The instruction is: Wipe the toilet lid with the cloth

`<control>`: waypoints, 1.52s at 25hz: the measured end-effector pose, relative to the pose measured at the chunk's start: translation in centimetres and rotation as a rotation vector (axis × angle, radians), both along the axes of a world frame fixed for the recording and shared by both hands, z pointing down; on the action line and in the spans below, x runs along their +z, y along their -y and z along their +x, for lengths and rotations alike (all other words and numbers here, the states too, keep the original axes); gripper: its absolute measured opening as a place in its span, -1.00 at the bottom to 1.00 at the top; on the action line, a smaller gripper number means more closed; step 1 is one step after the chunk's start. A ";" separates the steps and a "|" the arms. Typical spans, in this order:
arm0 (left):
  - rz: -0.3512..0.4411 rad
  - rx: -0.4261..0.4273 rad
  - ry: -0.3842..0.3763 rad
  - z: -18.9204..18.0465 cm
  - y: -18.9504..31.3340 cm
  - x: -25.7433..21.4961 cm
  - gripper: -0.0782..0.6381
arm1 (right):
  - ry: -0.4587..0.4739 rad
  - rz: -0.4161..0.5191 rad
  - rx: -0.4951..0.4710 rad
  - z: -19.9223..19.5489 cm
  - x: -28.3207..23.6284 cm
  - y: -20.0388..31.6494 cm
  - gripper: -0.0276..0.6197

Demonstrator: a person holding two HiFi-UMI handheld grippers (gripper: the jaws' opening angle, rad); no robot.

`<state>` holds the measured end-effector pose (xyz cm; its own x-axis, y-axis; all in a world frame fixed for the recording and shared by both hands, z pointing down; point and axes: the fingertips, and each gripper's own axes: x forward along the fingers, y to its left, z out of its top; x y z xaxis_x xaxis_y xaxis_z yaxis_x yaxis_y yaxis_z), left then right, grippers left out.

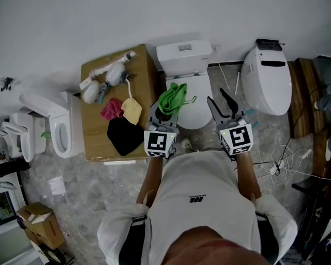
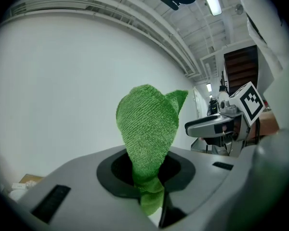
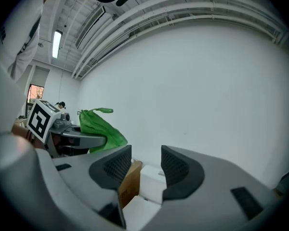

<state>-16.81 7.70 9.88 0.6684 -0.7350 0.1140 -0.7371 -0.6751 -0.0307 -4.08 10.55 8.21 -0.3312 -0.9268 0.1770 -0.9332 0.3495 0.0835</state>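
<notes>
Your left tool (image 2: 149,182) is clamped on the green cloth (image 1: 172,98), bunched and fuzzy, at frame centre beside the white toilet lid (image 1: 197,114); your right tool (image 1: 223,105) gapes empty.

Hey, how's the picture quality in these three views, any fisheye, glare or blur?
Head view: even soft light, sharp, no glare. Left gripper view: strong fisheye, black corners, a ceiling lamp blown out, the green cloth crisp. Right gripper view: same fisheye, a second lamp bright at upper left, the wall evenly lit.
</notes>
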 end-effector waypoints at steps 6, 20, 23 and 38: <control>-0.025 0.035 -0.021 0.9 2.6 0.9 -0.55 | -0.011 -0.018 0.034 0.5 0.6 2.5 -0.28; -0.101 -0.009 0.026 6.7 10.4 5.2 -0.55 | 0.043 -0.119 -0.036 5.4 5.4 10.6 -0.28; -0.132 -0.025 0.048 8.6 12.4 6.6 -0.55 | 0.057 -0.157 -0.071 7.0 6.9 13.1 -0.28; -0.327 -0.015 0.152 18.0 18.7 17.6 -0.55 | 0.049 -0.391 -0.238 14.0 19.0 21.4 -0.28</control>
